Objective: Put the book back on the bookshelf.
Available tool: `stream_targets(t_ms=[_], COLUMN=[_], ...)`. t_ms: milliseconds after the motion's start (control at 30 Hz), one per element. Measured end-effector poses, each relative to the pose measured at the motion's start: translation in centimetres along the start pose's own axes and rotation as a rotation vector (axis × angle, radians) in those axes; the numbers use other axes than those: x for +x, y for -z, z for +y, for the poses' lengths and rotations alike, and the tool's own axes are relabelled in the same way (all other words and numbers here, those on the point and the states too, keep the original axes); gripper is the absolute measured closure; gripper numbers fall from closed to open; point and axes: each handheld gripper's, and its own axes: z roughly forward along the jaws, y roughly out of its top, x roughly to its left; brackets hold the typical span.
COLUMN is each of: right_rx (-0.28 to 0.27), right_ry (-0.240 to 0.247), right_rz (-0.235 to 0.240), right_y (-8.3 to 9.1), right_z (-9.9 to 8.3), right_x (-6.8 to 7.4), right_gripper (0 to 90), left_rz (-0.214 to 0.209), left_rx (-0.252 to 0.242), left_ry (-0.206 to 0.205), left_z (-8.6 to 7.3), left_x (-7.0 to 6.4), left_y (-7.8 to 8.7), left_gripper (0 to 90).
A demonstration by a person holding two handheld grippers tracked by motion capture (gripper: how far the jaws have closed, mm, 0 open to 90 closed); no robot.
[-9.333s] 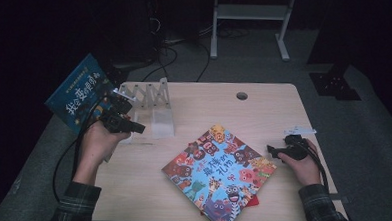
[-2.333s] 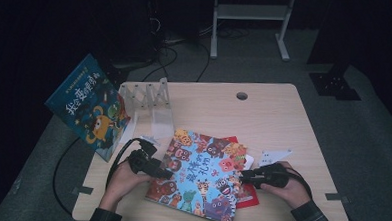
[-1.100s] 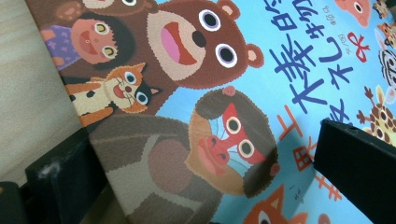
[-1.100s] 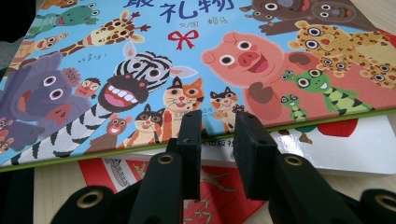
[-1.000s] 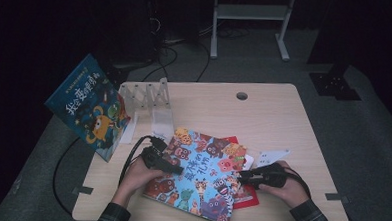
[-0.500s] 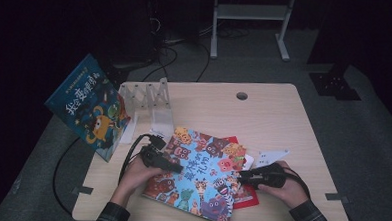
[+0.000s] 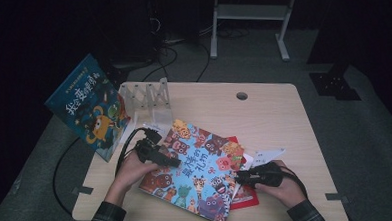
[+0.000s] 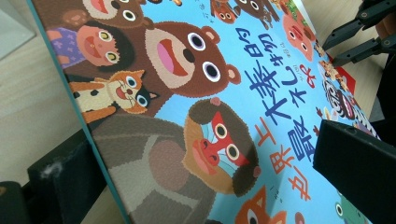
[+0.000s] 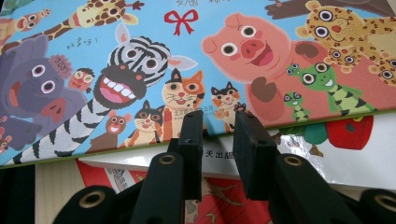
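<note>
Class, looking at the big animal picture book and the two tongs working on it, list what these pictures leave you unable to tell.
- Red book, high view: cover mostly hidden under the animal book.
- Left tongs, left gripper view: whether they actually pinch the book; edges crop them.
- Right tongs, right gripper view: whether the tips touch the book.

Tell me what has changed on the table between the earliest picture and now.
The left gripper left the clear plastic rack and now straddles the left edge of the big animal picture book. The right gripper moved in to the book's right edge, jaws slightly apart. The book shifted leftward, exposing a red book beneath. The blue book propped by the rack stayed.
</note>
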Motion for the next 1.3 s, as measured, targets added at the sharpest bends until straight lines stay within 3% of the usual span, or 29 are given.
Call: stream_targets(t_ms=[800,1300], right_rx=[-0.004,-0.010], right_ry=[-0.003,-0.012], right_rz=[-0.015,-0.030], right_y=[-1.0,-1.7], right_z=[0.8,1.3], right_x=[0.1,0.5], right_gripper=[72.1,74.5], left_rz=[0.015,0.027], left_rx=[-0.040,-0.012], left_ry=[-0.054,-0.121], left_z=[3.2,5.6], left_x=[-1.6,-3.0], left_y=[2.9,4.6], left_gripper=[1.2,4.8])
